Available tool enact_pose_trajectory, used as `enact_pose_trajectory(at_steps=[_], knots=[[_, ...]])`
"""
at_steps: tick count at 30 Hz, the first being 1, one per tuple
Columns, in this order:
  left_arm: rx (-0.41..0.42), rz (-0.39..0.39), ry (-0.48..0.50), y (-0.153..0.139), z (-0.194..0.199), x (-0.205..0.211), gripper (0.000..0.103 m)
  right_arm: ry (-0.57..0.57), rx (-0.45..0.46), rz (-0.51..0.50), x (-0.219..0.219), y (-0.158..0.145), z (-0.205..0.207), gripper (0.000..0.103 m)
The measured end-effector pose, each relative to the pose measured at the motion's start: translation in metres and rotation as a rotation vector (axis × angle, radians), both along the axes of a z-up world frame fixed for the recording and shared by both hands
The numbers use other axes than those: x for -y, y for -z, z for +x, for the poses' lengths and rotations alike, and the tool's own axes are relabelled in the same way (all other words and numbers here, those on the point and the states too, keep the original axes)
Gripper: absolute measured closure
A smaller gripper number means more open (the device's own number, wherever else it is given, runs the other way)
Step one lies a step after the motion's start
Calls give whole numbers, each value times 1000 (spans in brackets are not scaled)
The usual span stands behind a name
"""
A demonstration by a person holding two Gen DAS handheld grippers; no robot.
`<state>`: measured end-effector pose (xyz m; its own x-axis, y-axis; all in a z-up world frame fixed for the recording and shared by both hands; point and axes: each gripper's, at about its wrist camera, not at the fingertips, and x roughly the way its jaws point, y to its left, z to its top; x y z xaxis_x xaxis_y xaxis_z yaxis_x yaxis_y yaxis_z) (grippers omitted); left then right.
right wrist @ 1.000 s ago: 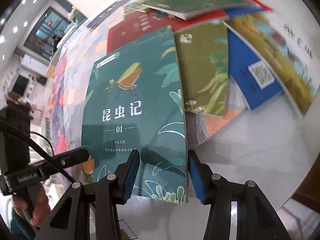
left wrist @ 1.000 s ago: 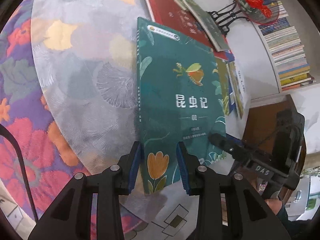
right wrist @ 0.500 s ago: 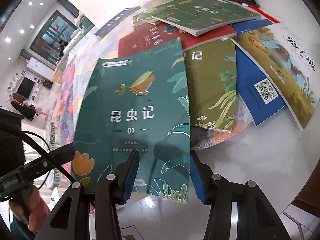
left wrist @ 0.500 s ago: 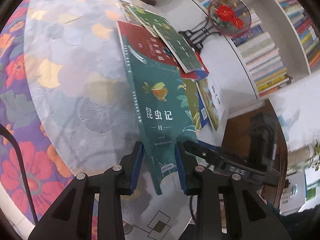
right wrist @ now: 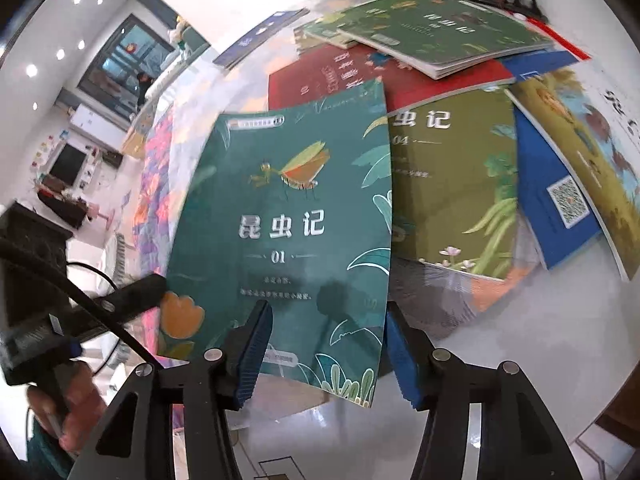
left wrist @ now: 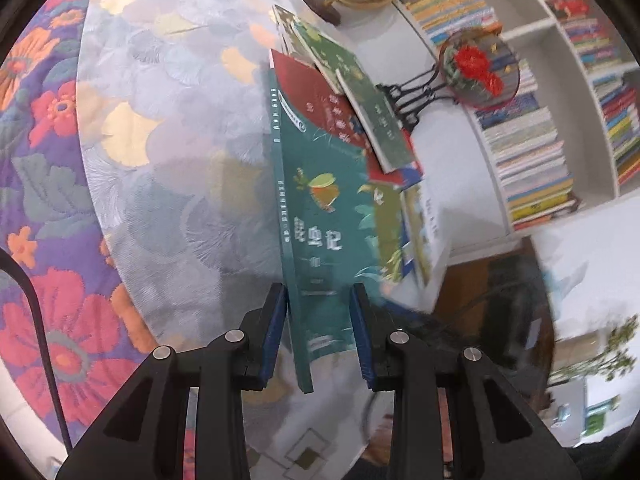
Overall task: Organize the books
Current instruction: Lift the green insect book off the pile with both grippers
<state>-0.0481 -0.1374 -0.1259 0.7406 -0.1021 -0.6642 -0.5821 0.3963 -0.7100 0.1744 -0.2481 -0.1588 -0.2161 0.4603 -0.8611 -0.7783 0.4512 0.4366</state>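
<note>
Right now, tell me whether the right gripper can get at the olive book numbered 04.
Probably yes. The olive book lies face up just right of the right gripper, its near edge uncovered; only its left edge sits under the teal book, whose left edge the left gripper holds.

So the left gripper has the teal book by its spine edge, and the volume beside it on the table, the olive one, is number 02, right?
Not quite. The left gripper does grip the teal book at its spine edge, but the olive book beside it reads 04, not 02. The right wrist view shows the number.
</note>
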Motion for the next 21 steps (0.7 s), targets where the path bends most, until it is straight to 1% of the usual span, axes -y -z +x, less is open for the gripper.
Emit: enact_pose_trajectory(at_steps=[2, 3, 4, 5, 10, 12, 15, 17, 19, 21], knots=[[-2, -14, -17, 5, -2, -3, 75, 0, -5, -30, -2, 12, -2, 44], [-10, -21, -20, 8, -1, -4, 75, 6, -14, -29, -3, 16, -2, 43], [-24, -24, -22, 11, -1, -3, 75, 9, -20, -14, -3, 16, -2, 39], [-45, -22, -19, 14, 0, -2, 75, 10, -34, -10, -4, 17, -1, 39], [-110, -14, 38, 24, 18, 13, 75, -3, -26, -4, -7, 17, -2, 37], [-96, -29, 42, 26, 23, 17, 75, -8, -23, 0, -5, 17, -2, 36], [-82, -26, 40, 23, 24, 16, 75, -12, -28, 6, -5, 18, -1, 36], [-67, -31, 31, 19, 22, 13, 84, -11, -42, 13, -1, 18, 2, 36], [-41, -45, 19, 16, 19, 9, 84, -10, -68, 15, 2, 19, 6, 36], [-19, -52, 10, 13, 17, 6, 87, 1, -110, 19, 5, 20, 11, 36]])
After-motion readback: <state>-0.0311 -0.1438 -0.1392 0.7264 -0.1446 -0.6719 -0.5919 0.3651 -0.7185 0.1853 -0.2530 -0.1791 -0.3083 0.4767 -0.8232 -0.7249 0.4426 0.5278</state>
